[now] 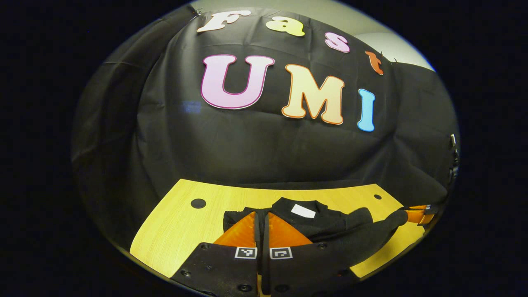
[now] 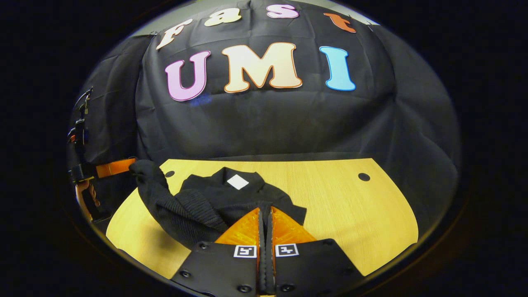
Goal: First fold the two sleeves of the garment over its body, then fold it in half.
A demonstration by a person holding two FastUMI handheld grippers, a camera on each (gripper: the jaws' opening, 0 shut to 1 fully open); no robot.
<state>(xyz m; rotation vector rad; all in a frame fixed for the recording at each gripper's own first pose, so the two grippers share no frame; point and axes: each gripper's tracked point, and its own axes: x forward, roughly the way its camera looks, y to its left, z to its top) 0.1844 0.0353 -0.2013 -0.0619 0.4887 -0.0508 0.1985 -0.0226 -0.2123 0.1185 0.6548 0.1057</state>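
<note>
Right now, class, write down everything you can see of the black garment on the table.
The black garment is a knitted-looking sweater lying on the yellow wooden table, collar toward the wall, with a white tag inside the neck. It is bunched, not flat. One ribbed sleeve is lifted off the table, stretched toward the left claw. The right claw is closed at the garment's near edge.
</note>
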